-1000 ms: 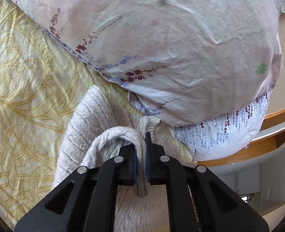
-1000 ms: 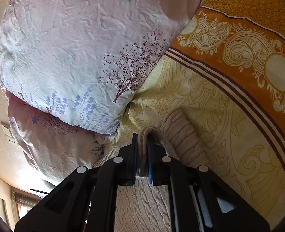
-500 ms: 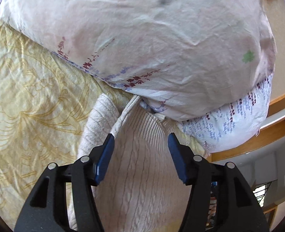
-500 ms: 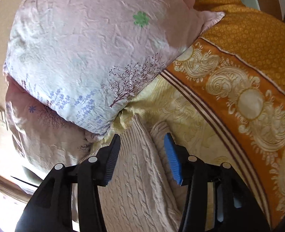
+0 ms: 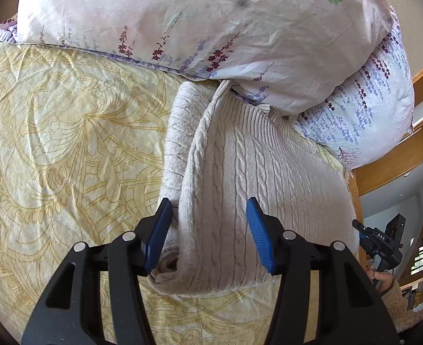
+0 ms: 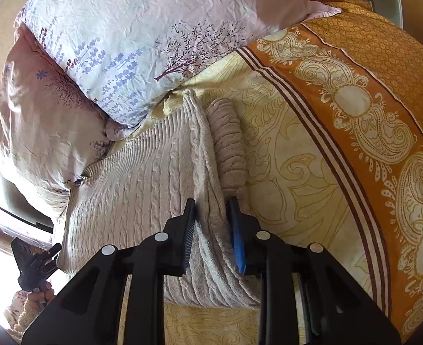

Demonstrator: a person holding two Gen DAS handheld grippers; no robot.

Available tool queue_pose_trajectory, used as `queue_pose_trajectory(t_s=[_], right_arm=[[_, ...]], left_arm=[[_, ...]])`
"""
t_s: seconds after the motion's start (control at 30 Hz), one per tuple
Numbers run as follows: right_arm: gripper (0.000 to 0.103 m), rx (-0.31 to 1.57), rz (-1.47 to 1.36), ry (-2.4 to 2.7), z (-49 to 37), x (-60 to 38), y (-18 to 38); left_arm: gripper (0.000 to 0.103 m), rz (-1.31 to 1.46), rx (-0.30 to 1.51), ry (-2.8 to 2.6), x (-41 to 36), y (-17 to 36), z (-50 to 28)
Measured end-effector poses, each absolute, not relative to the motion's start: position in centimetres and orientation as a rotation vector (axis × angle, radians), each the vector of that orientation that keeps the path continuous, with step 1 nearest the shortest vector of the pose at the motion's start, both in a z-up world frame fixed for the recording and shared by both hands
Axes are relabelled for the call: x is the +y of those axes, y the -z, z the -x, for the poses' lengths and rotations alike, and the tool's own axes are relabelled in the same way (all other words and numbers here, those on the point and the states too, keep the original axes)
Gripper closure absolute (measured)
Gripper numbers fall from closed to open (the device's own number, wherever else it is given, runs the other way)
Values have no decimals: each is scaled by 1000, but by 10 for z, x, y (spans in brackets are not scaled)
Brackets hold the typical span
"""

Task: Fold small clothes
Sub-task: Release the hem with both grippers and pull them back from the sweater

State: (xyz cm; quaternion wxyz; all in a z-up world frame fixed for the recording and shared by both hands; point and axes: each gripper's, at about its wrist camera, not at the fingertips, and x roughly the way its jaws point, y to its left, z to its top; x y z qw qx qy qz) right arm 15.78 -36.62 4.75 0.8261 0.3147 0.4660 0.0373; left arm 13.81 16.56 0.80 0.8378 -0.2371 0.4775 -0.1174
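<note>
- A bed fills both views, covered by a pale yellow sheet [image 5: 67,143] with a printed scroll pattern, creased and soft; on one side it meets a wide orange paisley border [image 6: 355,109] edged in dark stripes.
- Two plump pillows [image 5: 211,23] in crinkled floral cotton are stacked at the head of the bed, with a wooden frame [image 5: 398,166] beyond them.
- The sweater [image 5: 254,187] is a beige cable knit, thick and ribbed at the hem, lying folded on the sheet; its far end reaches under the pillows.
- A rolled sleeve [image 6: 228,141] lies alongside its long folded edge.
- The left gripper [image 5: 208,230] has its blue pads parted wide after a slight closing; it straddles the sweater's folded edge, and neither pad presses the knit.
- The right gripper [image 6: 212,233] has been closing, its jaws narrow on the raised fold at the sweater's other long edge; the pads sit against the knit on both sides, though how firmly they pinch is hard to tell.
- Open sheet lies outward of each long edge; the pillows crowd the far end.
- A hand [image 5: 382,280] in a fuzzy sleeve shows at the frame's edge.
</note>
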Motion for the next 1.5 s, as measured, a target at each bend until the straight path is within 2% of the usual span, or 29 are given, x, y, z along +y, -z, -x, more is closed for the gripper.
queue_pose_trajectory(t_s=[0.13,0.17,0.2,0.23,0.27,0.43,0.6,0.67,0.7,0.73,0.77,0.8,1.17,1.4,1.47,1.5], right_arm=[[76,1014,-661,-69,-159,-364,-45],[77,1015,-646,-67,-159,-361,-46],[87,1011,-627,-65,-160,-359,-48],[90,1000,-622,-71,-159,-358,-52],[90,982,-627,-73,-157,-359,-56],[92,932,-655,-54,-145,-366,-67],[92,1027,-592,18,-148,-358,-47],[91,1014,-568,19,-153,-355,-54],[87,1005,-546,18,-156,-354,-58],[81,1002,-524,24,-159,-354,-61],[77,1002,-522,21,-163,-355,-63],[72,1003,-534,14,-167,-357,-62],[72,965,-468,-24,-231,-353,-70],[72,1055,-389,-35,-273,-342,-50],[92,1064,-400,-81,-276,-339,-46],[93,1052,-407,-104,-276,-338,-49]], left_arm=[[52,474,1013,239,160,-7,-140],[58,467,1015,235,158,-7,-141],[65,456,1020,230,155,-7,-143],[86,448,1026,222,155,-7,-145],[93,462,1031,222,157,-6,-146],[94,522,995,209,172,-11,-147],[88,545,1032,188,173,-1,-150],[69,593,1006,201,177,-5,-149],[62,612,986,203,181,-8,-148],[48,614,970,185,184,-11,-147],[44,614,961,171,186,-13,-147],[44,625,952,173,189,-14,-147],[41,570,997,196,178,-11,-171],[40,519,1022,205,169,-9,-184],[36,516,1024,213,167,-9,-187],[36,514,1024,215,167,-9,-188]])
